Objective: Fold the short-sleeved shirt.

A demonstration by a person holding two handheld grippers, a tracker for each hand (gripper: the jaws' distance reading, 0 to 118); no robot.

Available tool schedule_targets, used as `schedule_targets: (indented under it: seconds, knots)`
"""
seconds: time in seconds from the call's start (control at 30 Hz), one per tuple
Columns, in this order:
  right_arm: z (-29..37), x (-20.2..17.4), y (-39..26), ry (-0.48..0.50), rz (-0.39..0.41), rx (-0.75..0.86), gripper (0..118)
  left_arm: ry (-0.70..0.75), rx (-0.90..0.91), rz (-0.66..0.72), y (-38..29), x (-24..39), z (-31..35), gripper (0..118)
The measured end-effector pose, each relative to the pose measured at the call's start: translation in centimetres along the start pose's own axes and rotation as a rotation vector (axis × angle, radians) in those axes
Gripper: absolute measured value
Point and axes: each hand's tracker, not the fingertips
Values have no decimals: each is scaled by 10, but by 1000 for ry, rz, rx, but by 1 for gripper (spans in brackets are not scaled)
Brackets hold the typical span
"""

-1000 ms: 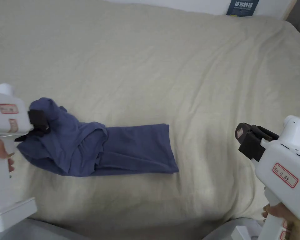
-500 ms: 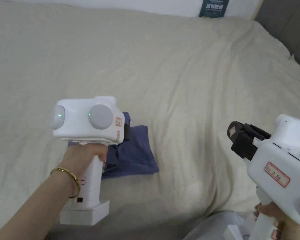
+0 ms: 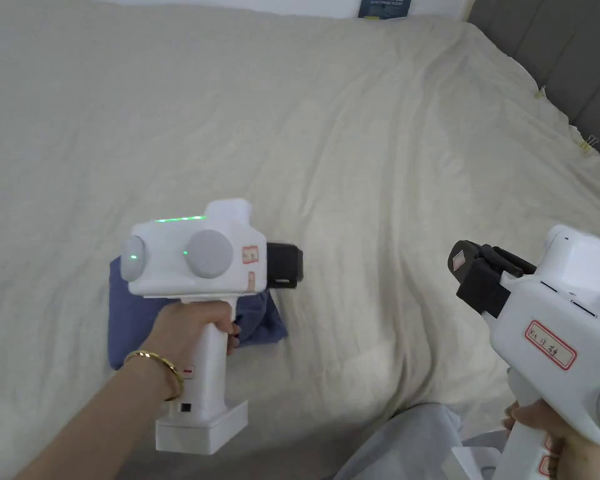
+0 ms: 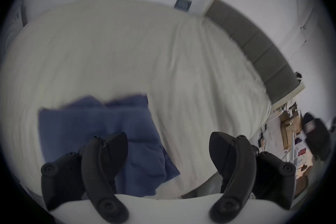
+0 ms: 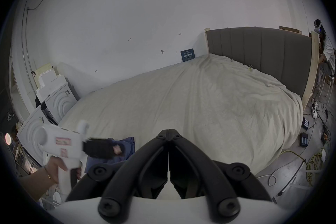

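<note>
Blue short-sleeved shirt [image 3: 120,319] lies folded on the beige bed sheet [image 3: 367,156], under the left gripper [image 4: 168,151], whose jaws are wide apart and empty; its long axis is hard to tell. Right gripper [image 5: 168,132] hangs well to the right with jaws pressed together on nothing, and its red-framed label [image 3: 550,345] is too small to read.

Dark blue short-sleeved shirt [image 3: 120,312], soft cotton-like cloth, folded into a compact, roughly rectangular bundle of several layers. Lying flat on the cream bedsheet [image 3: 367,156], near its front edge and toward the left part, well apart from the sheet's far edge. Some creases and a slightly lifted corner on the right side; upper layer edge uneven along the far side [image 4: 101,126].
</note>
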Motion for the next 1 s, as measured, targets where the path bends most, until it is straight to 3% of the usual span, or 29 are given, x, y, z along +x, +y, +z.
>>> schedule_targets:
  seconds: [0.07, 0.1, 0.13, 0.17, 0.2, 0.23, 0.4, 0.67, 0.77, 0.9, 1.0]
  knots:
    - [-1, 1, -1, 8, -10, -3, 3, 36, 101, -44, 7, 1, 33, 96]
    - [-2, 1, -1, 12, -13, -4, 3, 69, 139, -66, 9, -2, 42, 90]
    - [-3, -2, -1, 14, -15, -6, 3, 125, 188, -92, 10, -5, 47, 77]
    - [-4, -3, -2, 14, -15, -6, 3, 217, 222, -126, 10, -7, 51, 44]
    - [-5, -4, -2, 17, -16, -6, 3, 287, 231, -157, 10, -13, 45, 21]
    - [-5, -5, -2, 20, -16, -6, 3, 325, 237, -180, 6, -16, 42, 9]
    - [-8, -9, -2, 25, -2, -14, 3, 227, 113, -158, -30, -11, 19, 3]
    - [-4, -3, 1, 9, -9, -13, 3, 218, -72, -453, -110, 43, -50, 3]
    - [2, 2, 3, -9, -18, -4, 3, 288, -26, -487, -118, 56, -66, 3]
    - [7, 7, 4, -19, -29, 2, 3, 262, -54, -426, -105, 62, -71, 3]
    - [9, 7, 4, -20, -27, 2, 3, 80, -62, -291, -82, 59, -47, 3]
